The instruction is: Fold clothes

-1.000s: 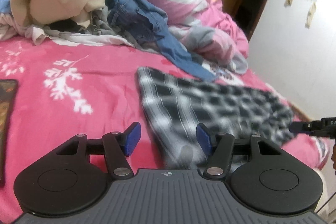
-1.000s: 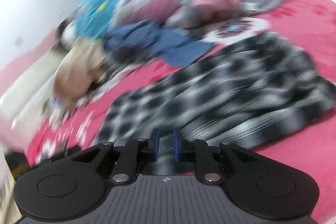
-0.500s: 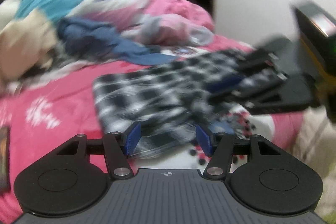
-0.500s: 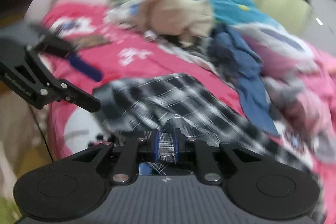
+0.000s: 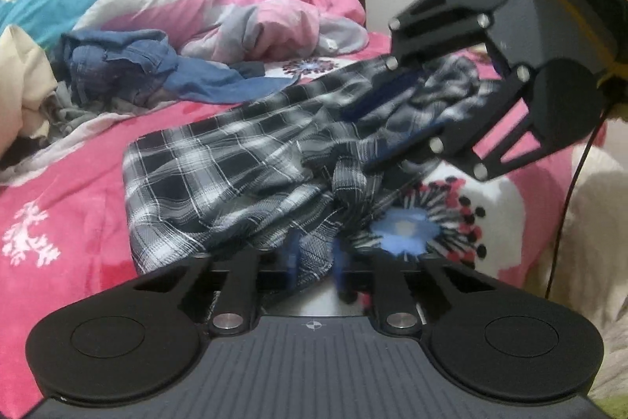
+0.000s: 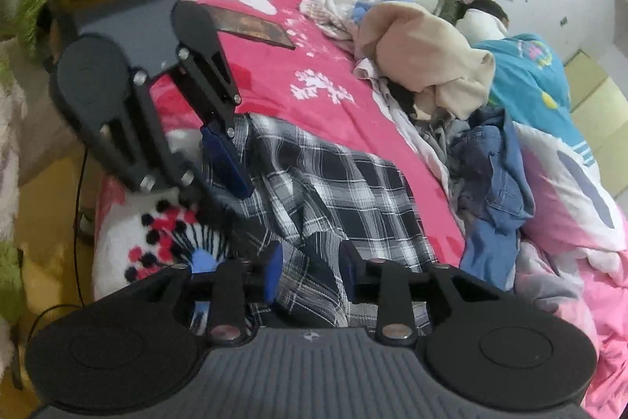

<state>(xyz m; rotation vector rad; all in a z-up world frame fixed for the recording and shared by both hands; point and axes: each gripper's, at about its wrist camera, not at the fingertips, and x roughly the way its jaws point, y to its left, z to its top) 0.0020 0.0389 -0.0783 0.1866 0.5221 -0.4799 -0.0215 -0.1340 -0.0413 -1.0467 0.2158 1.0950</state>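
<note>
A black-and-white plaid garment (image 5: pixel 219 175) lies rumpled on the pink bedspread (image 5: pixel 59 191), its near edge bunched up. My left gripper (image 5: pixel 316 266) is shut on that near edge, with plaid cloth pinched between the blue pads. The right wrist view shows it at the left, on the cloth's corner (image 6: pixel 231 197). My right gripper (image 6: pixel 310 269) hovers over the plaid garment (image 6: pixel 345 191). Its jaws are opening; cloth lies between the parted pads and is not pressed. From the left wrist view the right gripper (image 5: pixel 357 140) reaches in from the upper right.
Heaped at the far side of the bed are blue jeans (image 5: pixel 129 65), a beige garment (image 6: pixel 424 65), a teal blanket (image 6: pixel 530 77) and a pink quilt (image 5: pixel 255 6). A dark flat book (image 6: pixel 255 28) rests on the bedspread. The bed's edge and a black cable (image 5: pixel 569 183) are close by.
The left jaws, open before, have closed on the plaid edge. The right jaws, shut on plaid half a second ago, have parted. Both grippers rolled and came close together over the garment.
</note>
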